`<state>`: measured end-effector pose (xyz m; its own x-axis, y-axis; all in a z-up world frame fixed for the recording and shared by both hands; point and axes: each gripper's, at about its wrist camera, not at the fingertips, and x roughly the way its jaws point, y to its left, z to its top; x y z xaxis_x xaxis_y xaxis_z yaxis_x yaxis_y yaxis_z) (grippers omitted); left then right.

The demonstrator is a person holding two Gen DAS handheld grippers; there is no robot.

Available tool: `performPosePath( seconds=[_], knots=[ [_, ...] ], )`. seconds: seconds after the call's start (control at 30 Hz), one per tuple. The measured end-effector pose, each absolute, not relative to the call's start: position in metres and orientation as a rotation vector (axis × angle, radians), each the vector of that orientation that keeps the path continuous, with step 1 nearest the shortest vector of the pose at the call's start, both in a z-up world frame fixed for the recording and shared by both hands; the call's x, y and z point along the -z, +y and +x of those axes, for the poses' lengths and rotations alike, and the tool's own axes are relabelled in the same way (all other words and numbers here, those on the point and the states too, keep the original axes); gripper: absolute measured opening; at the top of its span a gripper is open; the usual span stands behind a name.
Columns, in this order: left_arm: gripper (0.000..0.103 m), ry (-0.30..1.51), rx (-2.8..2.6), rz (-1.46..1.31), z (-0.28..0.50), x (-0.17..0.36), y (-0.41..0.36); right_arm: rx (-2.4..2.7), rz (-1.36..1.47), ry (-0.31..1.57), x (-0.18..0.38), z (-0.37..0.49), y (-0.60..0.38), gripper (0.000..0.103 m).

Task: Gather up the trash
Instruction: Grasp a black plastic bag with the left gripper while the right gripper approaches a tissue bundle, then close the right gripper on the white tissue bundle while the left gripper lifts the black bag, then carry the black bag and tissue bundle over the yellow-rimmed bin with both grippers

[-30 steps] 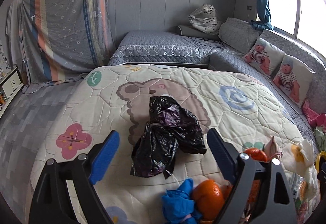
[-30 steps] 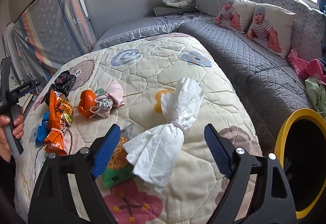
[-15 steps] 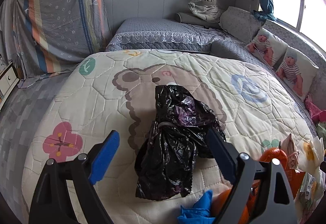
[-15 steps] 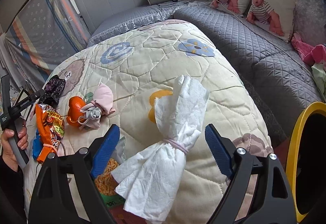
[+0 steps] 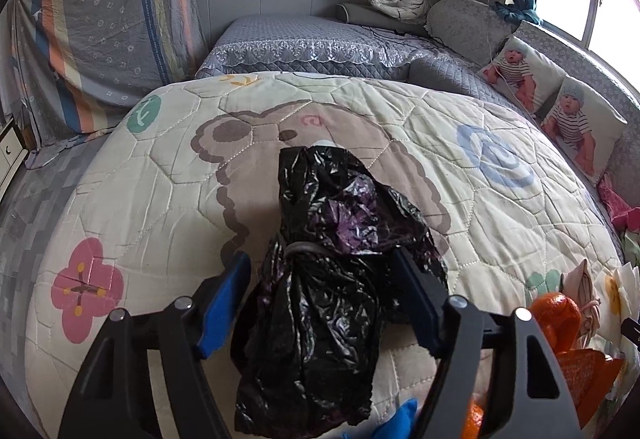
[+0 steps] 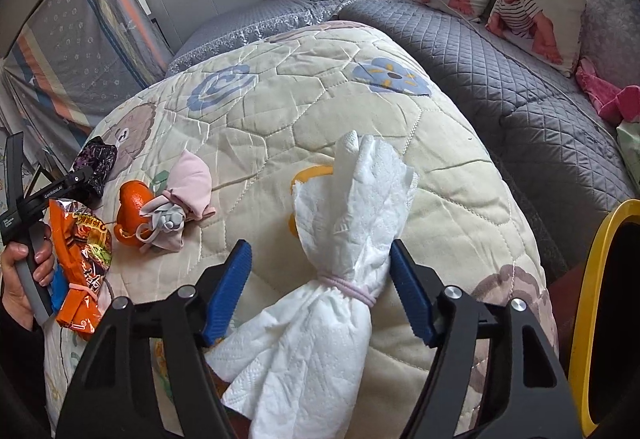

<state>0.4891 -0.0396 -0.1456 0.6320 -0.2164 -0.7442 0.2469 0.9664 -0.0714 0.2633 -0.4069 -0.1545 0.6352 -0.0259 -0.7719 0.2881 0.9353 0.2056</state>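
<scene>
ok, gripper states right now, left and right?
Left gripper: open, jaws just closing around the black bag, pads not pressing yet.
Right gripper: open, jaws just closing around the white tissue bundle, no grip yet.

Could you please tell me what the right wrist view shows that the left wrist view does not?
Only the right wrist view shows the right gripper around the white tissue bundle, the yellow-rimmed bin and the orange snack wrapper.

Only the left wrist view shows the pink flower print on the quilt.

Both show the black plastic bag, the left gripper around it, and the orange peel.
</scene>
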Motion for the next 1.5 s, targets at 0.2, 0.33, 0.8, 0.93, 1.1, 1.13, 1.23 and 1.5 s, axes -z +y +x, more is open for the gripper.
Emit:
performPosePath(
  seconds=[0.2,0.33,0.8,0.93,1.1,1.13,1.23,1.5],
  knots=[
    [0.041,0.874,0.275,0.033,0.493,0.151,-0.041,0.214,0.32,0.869,0.157,0.264,-0.412,0.04],
    [0.034,0.881,0.278,0.029,0.492,0.15,-0.039,0.225,0.313,0.876,0.157,0.264,-0.414,0.031],
    [0.031,0.795,0.289,-0.013,0.461,0.102,-0.028,0.205,0.335,0.783,0.119,0.234,-0.416,0.027],
    [0.031,0.766,0.304,-0.016,0.445,0.085,-0.031,0.201,0.333,0.754,0.107,0.222,-0.416,0.027],
    [0.031,0.734,0.338,-0.008,0.427,0.065,-0.045,0.208,0.345,0.724,0.097,0.206,-0.424,0.027],
    [0.031,0.727,0.348,-0.004,0.422,0.061,-0.051,0.213,0.348,0.717,0.094,0.202,-0.426,0.027],
    [0.031,0.719,0.382,-0.004,0.41,0.052,-0.067,0.224,0.36,0.698,0.089,0.19,-0.436,0.027],
    [0.031,0.699,0.504,0.045,0.372,0.034,-0.131,0.273,0.391,0.657,0.081,0.153,-0.471,0.027]
  ],
)
